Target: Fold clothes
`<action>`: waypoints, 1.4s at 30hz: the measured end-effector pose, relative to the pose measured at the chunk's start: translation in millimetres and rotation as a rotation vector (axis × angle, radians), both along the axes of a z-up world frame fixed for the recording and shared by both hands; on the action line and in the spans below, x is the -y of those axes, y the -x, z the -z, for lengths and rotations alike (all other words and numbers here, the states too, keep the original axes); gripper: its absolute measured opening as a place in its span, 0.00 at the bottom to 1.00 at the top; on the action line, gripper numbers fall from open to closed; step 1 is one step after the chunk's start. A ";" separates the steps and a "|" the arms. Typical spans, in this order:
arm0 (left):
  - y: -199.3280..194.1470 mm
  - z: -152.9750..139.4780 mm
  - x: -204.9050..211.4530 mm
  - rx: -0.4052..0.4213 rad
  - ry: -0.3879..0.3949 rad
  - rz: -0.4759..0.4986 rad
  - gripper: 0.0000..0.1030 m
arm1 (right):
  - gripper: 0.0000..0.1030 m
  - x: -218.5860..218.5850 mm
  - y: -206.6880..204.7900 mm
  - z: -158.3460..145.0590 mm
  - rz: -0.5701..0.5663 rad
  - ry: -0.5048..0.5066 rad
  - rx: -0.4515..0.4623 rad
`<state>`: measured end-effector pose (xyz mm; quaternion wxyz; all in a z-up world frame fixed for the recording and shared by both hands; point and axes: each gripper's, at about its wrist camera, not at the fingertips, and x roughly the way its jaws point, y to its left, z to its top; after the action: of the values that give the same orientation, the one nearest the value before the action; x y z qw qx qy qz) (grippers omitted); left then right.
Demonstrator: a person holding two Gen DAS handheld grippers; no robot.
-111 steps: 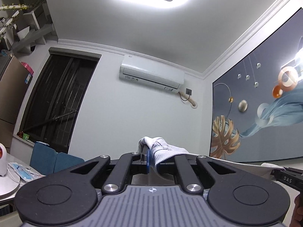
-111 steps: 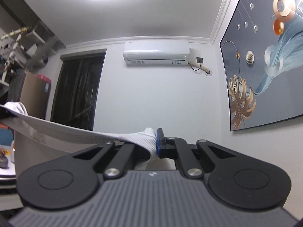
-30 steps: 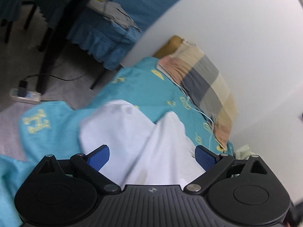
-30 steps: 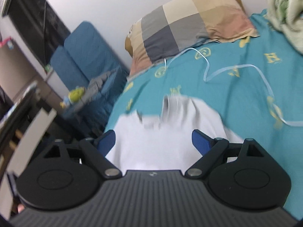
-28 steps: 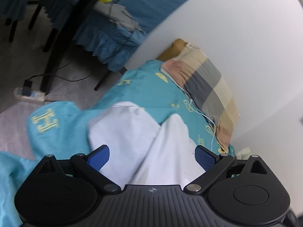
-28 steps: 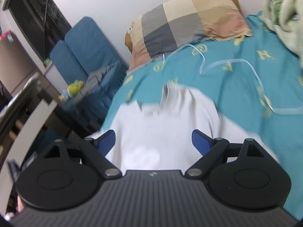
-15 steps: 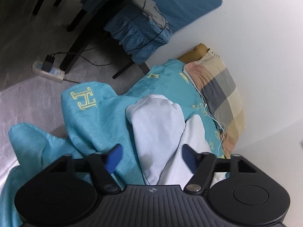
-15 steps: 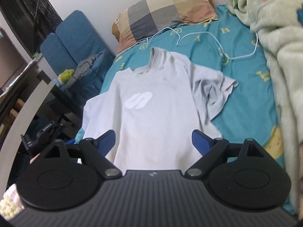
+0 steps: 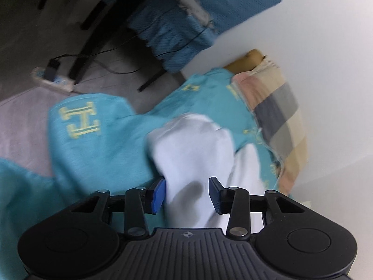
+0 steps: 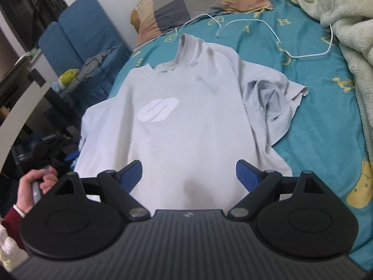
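Note:
A pale grey T-shirt (image 10: 186,116) with a white logo lies face up on the teal bedspread (image 10: 326,121), collar toward the pillow; its right sleeve (image 10: 272,98) is crumpled. My right gripper (image 10: 189,173) is wide open above the shirt's hem, holding nothing. In the left wrist view the shirt's left sleeve (image 9: 193,144) hangs over the bed's edge, and my left gripper (image 9: 186,193) has its jaws part closed around the cloth, with a gap showing. The left gripper (image 10: 44,149) and the hand holding it also show at the lower left of the right wrist view.
A checked pillow (image 10: 198,2) lies at the bed's head. A white cable (image 10: 275,35) trails over the bedspread. A green fleece blanket (image 10: 345,35) is piled on the right. A blue chair (image 10: 79,37), a dark table leg (image 9: 93,35) and a power strip (image 9: 51,79) stand left of the bed.
Both grippers released the shirt and dropped from holding it up; it now lies spread on the bed. My left jaws have narrowed around the left sleeve. The right gripper has drawn back toward the hem.

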<state>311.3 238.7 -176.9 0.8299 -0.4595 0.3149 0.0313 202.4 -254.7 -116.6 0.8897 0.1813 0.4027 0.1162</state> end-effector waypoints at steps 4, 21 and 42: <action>-7.1 -3.6 7.2 -0.032 -0.051 -0.015 0.01 | 0.87 6.1 -4.1 4.3 0.023 -0.021 -0.010; -7.4 -145.7 49.0 0.049 -0.708 0.027 0.01 | 0.86 48.7 6.4 -5.5 0.147 -0.173 0.020; 58.4 -77.5 252.4 0.059 -0.689 0.611 0.60 | 0.86 90.6 20.1 -19.9 0.193 -0.290 0.025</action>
<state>252.9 -13.7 -99.3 0.9140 -0.0437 0.3834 -0.1252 182.2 -345.4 -96.7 0.8661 0.3440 0.3515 0.0893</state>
